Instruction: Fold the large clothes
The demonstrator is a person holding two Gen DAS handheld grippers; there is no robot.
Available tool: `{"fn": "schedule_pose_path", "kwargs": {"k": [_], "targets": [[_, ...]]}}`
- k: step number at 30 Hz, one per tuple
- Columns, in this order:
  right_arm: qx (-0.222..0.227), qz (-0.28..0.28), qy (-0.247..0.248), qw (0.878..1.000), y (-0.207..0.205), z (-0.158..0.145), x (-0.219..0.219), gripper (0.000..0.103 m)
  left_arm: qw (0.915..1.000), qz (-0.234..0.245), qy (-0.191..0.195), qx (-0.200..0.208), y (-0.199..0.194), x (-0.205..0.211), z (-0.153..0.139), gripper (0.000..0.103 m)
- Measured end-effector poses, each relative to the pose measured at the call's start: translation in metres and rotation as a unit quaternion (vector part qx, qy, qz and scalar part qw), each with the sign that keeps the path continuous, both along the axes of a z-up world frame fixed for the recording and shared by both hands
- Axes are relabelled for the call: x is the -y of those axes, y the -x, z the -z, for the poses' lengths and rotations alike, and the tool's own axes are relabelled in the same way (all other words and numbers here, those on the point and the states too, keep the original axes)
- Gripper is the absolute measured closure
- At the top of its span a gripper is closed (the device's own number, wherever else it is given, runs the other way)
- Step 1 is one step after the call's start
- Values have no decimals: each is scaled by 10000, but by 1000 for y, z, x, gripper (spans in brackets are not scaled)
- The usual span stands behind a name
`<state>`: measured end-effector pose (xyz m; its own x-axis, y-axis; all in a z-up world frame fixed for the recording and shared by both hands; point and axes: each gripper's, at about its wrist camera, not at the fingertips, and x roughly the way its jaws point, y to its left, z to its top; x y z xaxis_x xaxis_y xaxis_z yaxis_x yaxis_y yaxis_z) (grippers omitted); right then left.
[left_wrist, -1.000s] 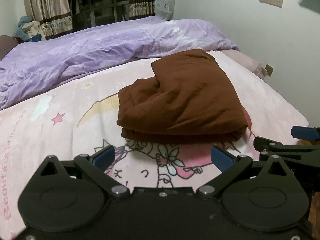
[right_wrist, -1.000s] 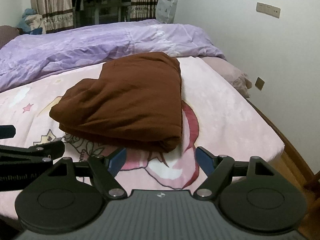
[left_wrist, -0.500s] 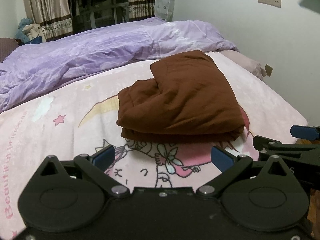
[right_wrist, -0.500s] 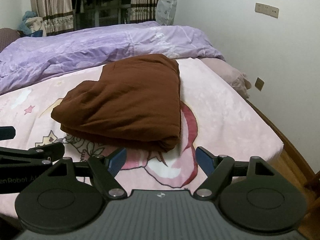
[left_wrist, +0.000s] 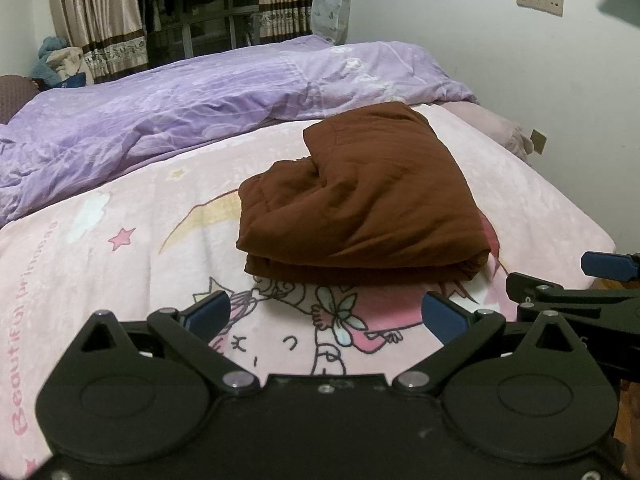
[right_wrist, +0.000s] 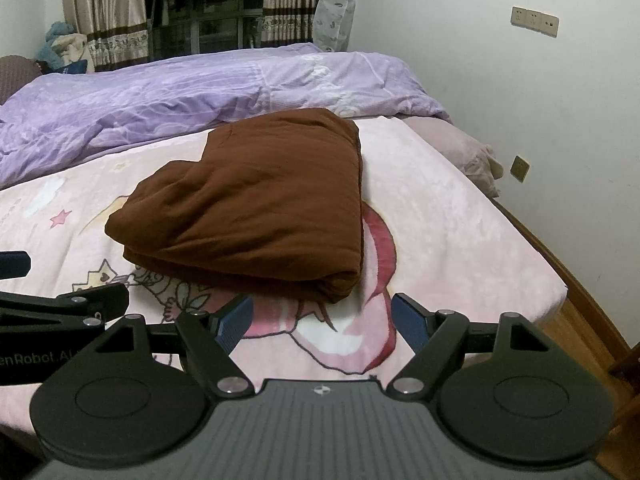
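Observation:
A brown garment [left_wrist: 360, 204] lies folded into a thick bundle on the pink cartoon blanket [left_wrist: 120, 264]; it also shows in the right wrist view [right_wrist: 256, 208]. My left gripper [left_wrist: 326, 314] is open and empty, just short of the bundle's near edge. My right gripper [right_wrist: 322, 322] is open and empty, near the bundle's front right corner. The right gripper's fingers [left_wrist: 608, 266] show at the right edge of the left wrist view, and the left gripper's fingers [right_wrist: 16, 264] show at the left of the right wrist view.
A crumpled purple duvet [left_wrist: 180, 108] lies across the far side of the bed. A pink pillow [right_wrist: 468, 152] sits by the white wall on the right. The bed's wooden edge [right_wrist: 576, 284] and floor are at the right. Curtains [right_wrist: 108, 8] hang at the back.
Both grippers have drawn back and up slightly from the bundle. The garment has not moved.

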<state>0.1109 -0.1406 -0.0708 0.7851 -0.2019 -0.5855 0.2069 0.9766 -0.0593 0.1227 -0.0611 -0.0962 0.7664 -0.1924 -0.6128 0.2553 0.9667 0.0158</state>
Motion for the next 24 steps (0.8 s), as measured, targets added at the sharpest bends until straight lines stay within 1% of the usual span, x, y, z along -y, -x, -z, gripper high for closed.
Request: {"fn": "schedule_pose_path", "kwargs": {"k": [24], "targets": [[21,-18,6,10000,3,0,0,11,10000,5,1,24,6,-1,-1,0]]}}
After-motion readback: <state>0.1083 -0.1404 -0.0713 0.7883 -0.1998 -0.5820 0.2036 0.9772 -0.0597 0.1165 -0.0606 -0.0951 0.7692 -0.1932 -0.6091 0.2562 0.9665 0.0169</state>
